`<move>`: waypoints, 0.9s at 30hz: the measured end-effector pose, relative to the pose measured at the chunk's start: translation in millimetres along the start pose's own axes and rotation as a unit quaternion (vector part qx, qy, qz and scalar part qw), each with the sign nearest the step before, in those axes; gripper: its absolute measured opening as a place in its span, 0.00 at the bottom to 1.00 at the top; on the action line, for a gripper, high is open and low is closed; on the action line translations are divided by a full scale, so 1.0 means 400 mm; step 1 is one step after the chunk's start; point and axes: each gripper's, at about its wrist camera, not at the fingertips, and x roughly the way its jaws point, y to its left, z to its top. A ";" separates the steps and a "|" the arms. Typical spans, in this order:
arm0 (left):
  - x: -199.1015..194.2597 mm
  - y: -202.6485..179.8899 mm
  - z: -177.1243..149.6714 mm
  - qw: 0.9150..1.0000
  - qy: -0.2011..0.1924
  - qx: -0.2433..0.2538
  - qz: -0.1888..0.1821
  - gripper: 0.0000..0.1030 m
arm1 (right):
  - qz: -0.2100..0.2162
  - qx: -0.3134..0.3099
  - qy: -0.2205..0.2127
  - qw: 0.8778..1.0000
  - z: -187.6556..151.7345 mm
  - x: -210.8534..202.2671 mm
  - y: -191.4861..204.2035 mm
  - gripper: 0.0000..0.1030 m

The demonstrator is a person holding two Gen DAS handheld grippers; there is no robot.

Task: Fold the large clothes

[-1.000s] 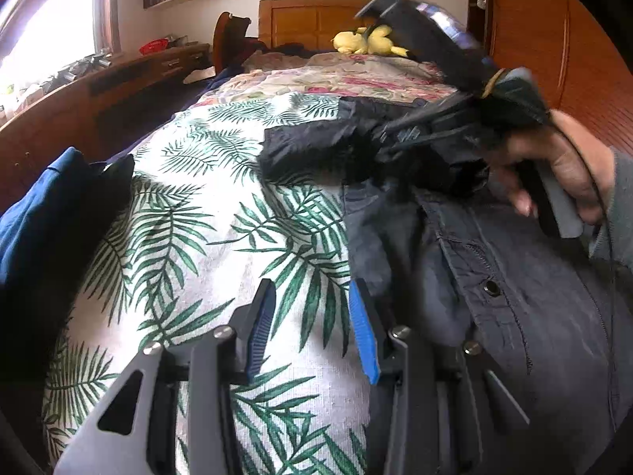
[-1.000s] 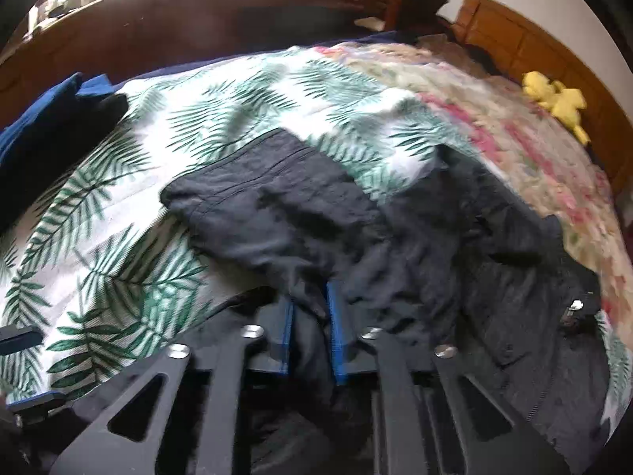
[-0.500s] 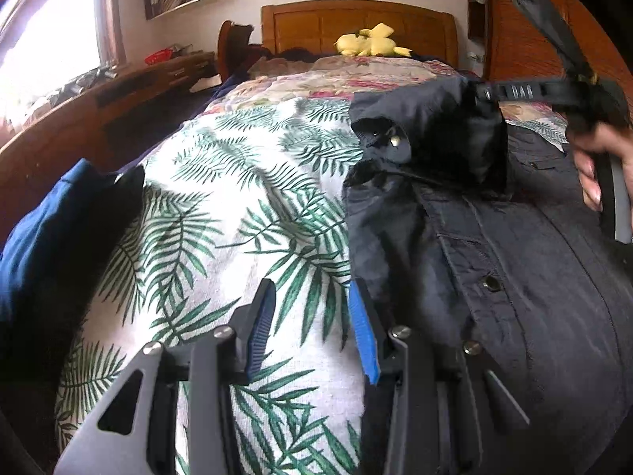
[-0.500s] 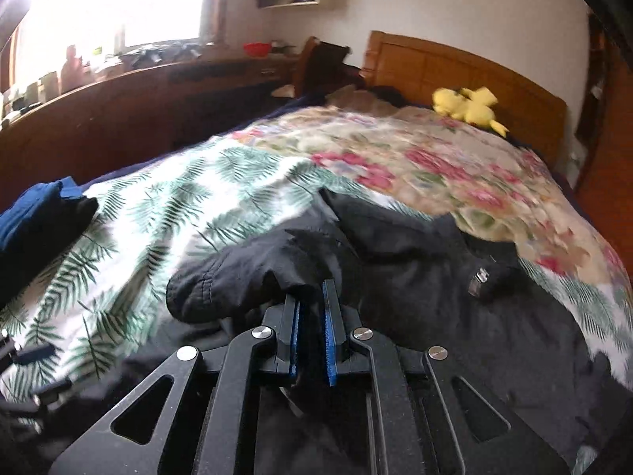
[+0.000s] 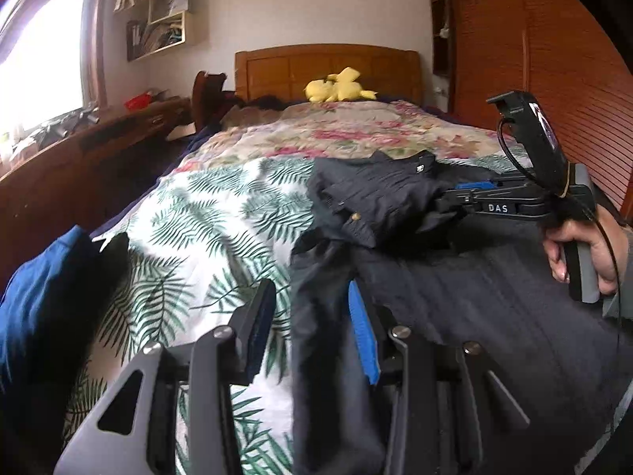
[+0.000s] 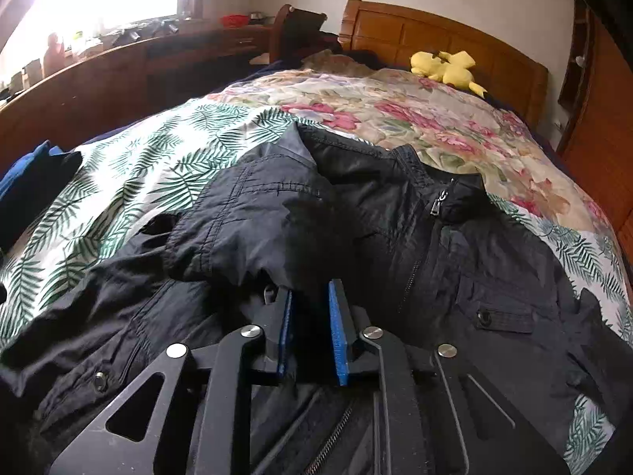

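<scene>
My left claw (image 5: 312,332) stands open over the black jacket (image 5: 494,308), whose left edge runs up between its fingers. My right claw (image 6: 310,334) is slightly parted, a sleeve (image 6: 253,221) folded onto the jacket just ahead of its tips; whether it pinches cloth I cannot tell. Left of both sits a blue garment (image 5: 35,316) on the palm-print cover (image 5: 205,229). Far ahead, a yellow plush (image 6: 445,67) lies against the headboard (image 6: 399,31).

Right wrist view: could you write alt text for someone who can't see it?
A dark jacket lies spread on a bed with a palm-leaf cover, one sleeve folded across its front. The right gripper sits low in front, jaws slightly apart around a bit of the sleeve's fabric. A yellow plush toy rests by the wooden headboard.
</scene>
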 end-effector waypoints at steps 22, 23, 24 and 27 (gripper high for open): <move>-0.073 0.005 0.011 1.000 -0.016 -0.013 -0.023 0.35 | -0.010 -0.087 0.045 0.995 0.108 0.119 0.148 0.64; -0.071 0.001 0.011 1.000 -0.015 -0.011 -0.023 0.35 | -0.017 -0.092 0.057 0.994 0.107 0.137 0.146 0.64; -0.071 -0.002 0.010 1.000 -0.016 -0.011 -0.024 0.35 | -0.027 -0.098 0.067 0.993 0.103 0.152 0.141 0.63; -0.068 -0.009 0.008 0.999 -0.017 -0.013 -0.030 0.35 | -0.046 -0.104 0.085 0.990 0.101 0.181 0.126 0.48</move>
